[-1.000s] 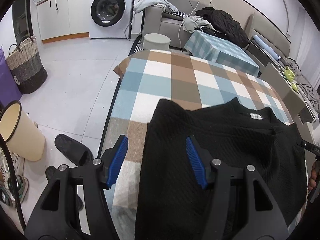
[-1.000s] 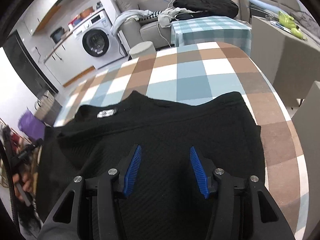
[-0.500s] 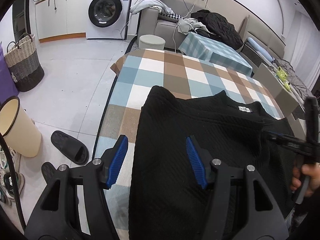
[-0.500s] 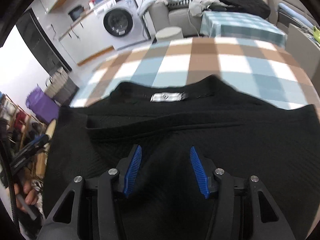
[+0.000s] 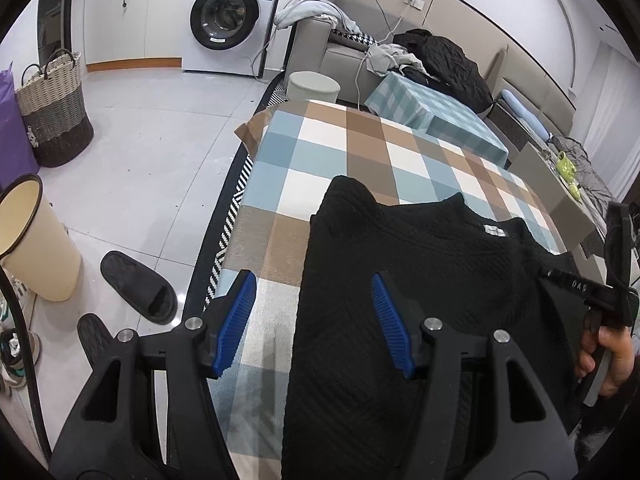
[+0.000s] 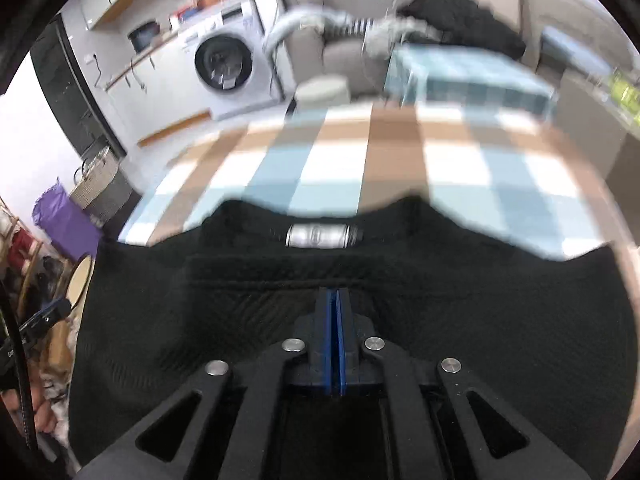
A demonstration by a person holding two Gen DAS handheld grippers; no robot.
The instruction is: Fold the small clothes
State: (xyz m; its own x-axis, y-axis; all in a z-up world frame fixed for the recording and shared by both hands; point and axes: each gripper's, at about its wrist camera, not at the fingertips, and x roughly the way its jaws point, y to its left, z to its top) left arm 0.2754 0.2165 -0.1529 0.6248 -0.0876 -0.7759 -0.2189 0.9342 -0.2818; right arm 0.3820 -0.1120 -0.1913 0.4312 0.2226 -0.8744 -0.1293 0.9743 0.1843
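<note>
On the checked table (image 5: 344, 152), right tongs (image 6: 333, 300) have just closed, pads together, over the black sweater (image 6: 480, 320); left tongs (image 5: 312, 320) gape empty.

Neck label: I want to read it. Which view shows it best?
The right wrist view: the neck label sits near centre and larger, though motion-blurred and unreadable. The left wrist view shows it small, far right, sharper but too tiny to read.

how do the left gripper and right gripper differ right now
The left gripper has its jaws wide apart; the right gripper has just closed, its blue pads together. The left sits over the sweater's side edge, with the checked cloth showing between its fingers; the right sits mid-sweater below the neck label. Whether it pinches fabric is unclear. Both are black with blue pads, angled down.
</note>
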